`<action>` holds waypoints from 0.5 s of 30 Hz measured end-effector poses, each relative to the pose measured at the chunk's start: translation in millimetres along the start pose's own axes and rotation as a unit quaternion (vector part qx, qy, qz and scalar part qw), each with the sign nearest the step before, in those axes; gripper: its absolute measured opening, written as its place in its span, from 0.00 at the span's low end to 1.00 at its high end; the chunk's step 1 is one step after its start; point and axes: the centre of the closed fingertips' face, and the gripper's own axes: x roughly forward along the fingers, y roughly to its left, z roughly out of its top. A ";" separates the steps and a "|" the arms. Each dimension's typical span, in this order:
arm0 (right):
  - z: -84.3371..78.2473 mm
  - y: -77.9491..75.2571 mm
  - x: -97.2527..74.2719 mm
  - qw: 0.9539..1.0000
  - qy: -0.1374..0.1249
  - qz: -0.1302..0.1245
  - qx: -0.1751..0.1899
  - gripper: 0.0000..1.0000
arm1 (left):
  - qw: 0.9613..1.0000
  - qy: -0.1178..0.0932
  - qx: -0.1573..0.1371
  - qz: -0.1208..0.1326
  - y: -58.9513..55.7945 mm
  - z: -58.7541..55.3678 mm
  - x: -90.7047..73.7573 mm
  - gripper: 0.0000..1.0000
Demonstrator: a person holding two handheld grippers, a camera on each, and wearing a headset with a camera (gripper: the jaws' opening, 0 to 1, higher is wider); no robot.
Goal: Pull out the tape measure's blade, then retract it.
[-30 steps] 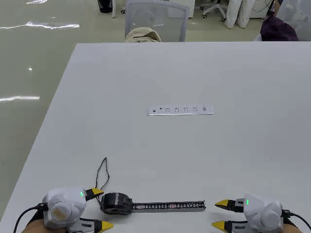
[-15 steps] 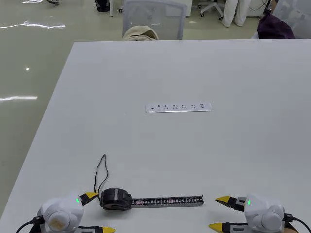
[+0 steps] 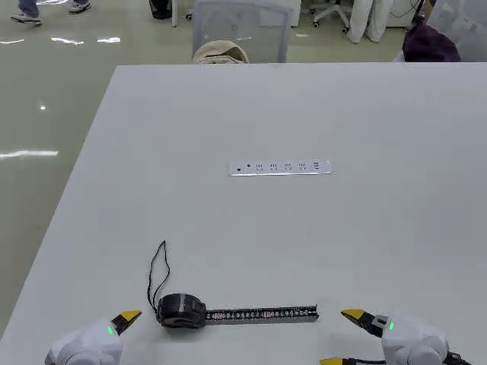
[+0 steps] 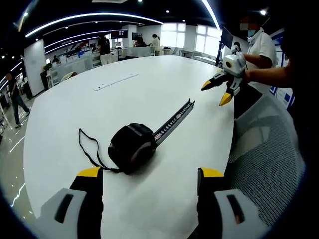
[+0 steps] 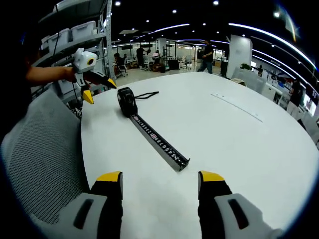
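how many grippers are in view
2. The left gripper sits at the bench's near edge, left of the tape measure; the right gripper at the near edge, right of the blade's end. Both open, touching nothing.

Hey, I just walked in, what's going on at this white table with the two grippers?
A person holds a gripper in each hand at a white table. A black tape measure lies on it with its blade pulled out. The left gripper sits open just short of the case end, and the right gripper sits open just beyond the blade's tip. Neither holds anything. The blade is out and not yet retracted.
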 end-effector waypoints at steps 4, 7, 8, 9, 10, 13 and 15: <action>0.5 2.9 -1.9 1.000 0.000 -0.009 0.012 0.66 | 1.000 0.005 0.001 0.002 -5.3 -1.6 -1.0 0.77; 0.8 6.7 -4.2 1.000 -0.001 -0.016 0.018 0.68 | 1.000 -0.001 -0.008 0.012 -6.6 0.6 -2.5 0.78; 1.1 7.5 -4.7 1.000 -0.003 -0.018 0.019 0.69 | 1.000 -0.003 -0.010 0.017 -6.5 1.7 -3.0 0.79; 1.2 7.9 -5.1 1.000 -0.003 -0.021 0.022 0.70 | 1.000 -0.004 -0.012 0.020 -7.2 2.2 -2.9 0.80; 1.3 7.8 -5.4 0.999 -0.003 -0.026 0.026 0.70 | 1.000 -0.006 -0.014 0.023 -8.7 3.3 -3.0 0.81; 4.3 10.3 -7.4 0.999 -0.007 -0.036 0.031 0.72 | 0.999 -0.008 -0.017 0.028 -13.5 7.6 -2.8 0.83; 9.2 12.7 -9.3 0.998 -0.013 -0.042 0.038 0.75 | 0.999 -0.007 -0.022 0.032 -15.1 8.4 -0.8 0.83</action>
